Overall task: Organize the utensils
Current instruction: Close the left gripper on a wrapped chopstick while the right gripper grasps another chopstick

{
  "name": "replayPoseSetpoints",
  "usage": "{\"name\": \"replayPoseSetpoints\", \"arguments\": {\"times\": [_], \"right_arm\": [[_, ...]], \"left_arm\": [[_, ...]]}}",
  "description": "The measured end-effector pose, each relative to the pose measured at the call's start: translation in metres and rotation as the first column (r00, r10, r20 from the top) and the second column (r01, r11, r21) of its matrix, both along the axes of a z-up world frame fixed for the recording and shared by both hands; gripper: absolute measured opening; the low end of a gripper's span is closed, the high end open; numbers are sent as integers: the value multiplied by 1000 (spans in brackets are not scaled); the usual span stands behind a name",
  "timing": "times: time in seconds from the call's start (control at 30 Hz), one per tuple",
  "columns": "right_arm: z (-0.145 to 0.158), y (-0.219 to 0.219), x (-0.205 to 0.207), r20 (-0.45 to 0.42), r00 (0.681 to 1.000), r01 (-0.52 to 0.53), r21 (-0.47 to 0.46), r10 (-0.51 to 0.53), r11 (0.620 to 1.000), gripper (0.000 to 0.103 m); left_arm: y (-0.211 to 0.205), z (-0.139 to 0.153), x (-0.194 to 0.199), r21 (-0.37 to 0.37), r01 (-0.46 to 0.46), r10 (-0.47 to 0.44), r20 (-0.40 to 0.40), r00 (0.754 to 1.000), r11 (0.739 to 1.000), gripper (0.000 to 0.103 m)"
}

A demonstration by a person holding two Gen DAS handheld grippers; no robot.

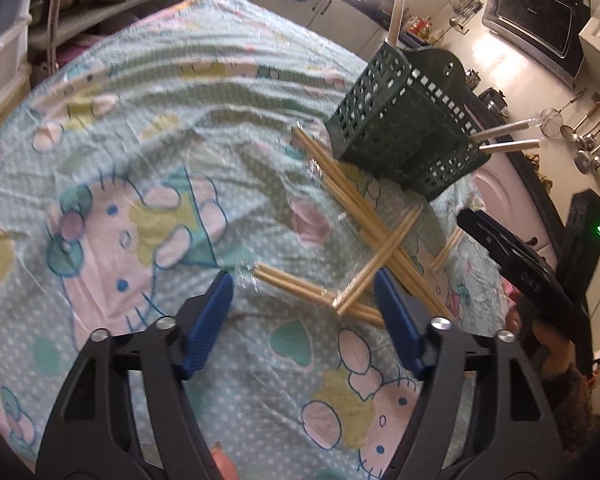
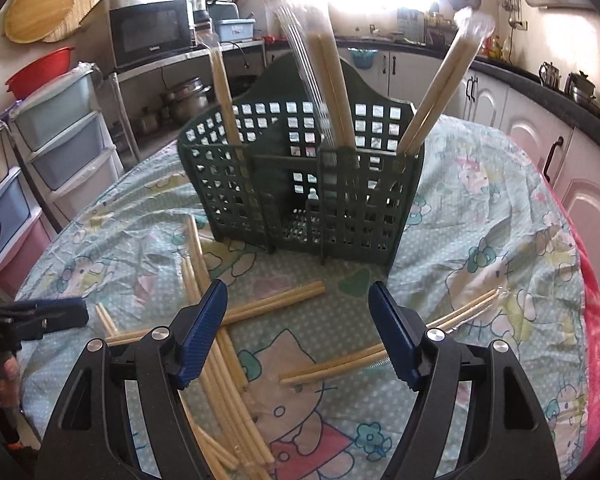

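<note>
A dark green perforated utensil basket (image 2: 300,184) stands on the table and holds several wrapped chopstick pairs (image 2: 332,92) upright; it also shows in the left wrist view (image 1: 404,128). Several more wrapped chopstick pairs (image 2: 276,300) lie loose and crossed on the cloth in front of it, and in the left wrist view (image 1: 364,216). My left gripper (image 1: 304,300) is open and empty just above a crossed pair (image 1: 300,284). My right gripper (image 2: 298,304) is open and empty above the loose chopsticks, facing the basket. The right gripper (image 1: 516,260) shows at the right in the left wrist view.
The table wears a pastel cartoon-print cloth (image 1: 140,160). Plastic drawer units (image 2: 40,152) and a microwave (image 2: 152,32) stand at the left behind it. Kitchen cabinets (image 2: 540,152) run along the right. The left gripper (image 2: 40,316) reaches in from the left edge.
</note>
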State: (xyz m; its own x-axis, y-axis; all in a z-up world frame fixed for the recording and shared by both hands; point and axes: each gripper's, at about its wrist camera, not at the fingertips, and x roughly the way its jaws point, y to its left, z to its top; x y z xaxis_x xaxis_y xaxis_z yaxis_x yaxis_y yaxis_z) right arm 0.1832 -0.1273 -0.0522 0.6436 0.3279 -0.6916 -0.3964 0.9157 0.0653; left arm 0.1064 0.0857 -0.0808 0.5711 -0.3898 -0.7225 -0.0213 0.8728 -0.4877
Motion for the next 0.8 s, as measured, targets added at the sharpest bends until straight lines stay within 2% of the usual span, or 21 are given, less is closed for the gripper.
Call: {"name": "replayPoseSetpoints", "arguments": {"times": [0.2,0.27,0.43,0.67,0.8], "right_arm": [[-16,4,21,-63,998,27,-2,-27,1000,70],[-22,6,29,-86,996,36,4,-36,999,70],[-34,6,44,-146,987,68,27,-63,997,66],[-46,0,59,-224,970,115,73,-96,991,50],[-48,-5,66,-231,966,138,88,-114,987,39]], "left_arm": [[2,-12,2,-49,-7,5,-43,999,999,52],[5,-15,3,-59,-19,16,-47,999,998,44],[11,-19,7,-74,-37,33,-56,998,997,31],[20,-23,9,-87,-56,51,-63,997,995,17],[23,-23,7,-94,-58,52,-60,997,994,16]]}}
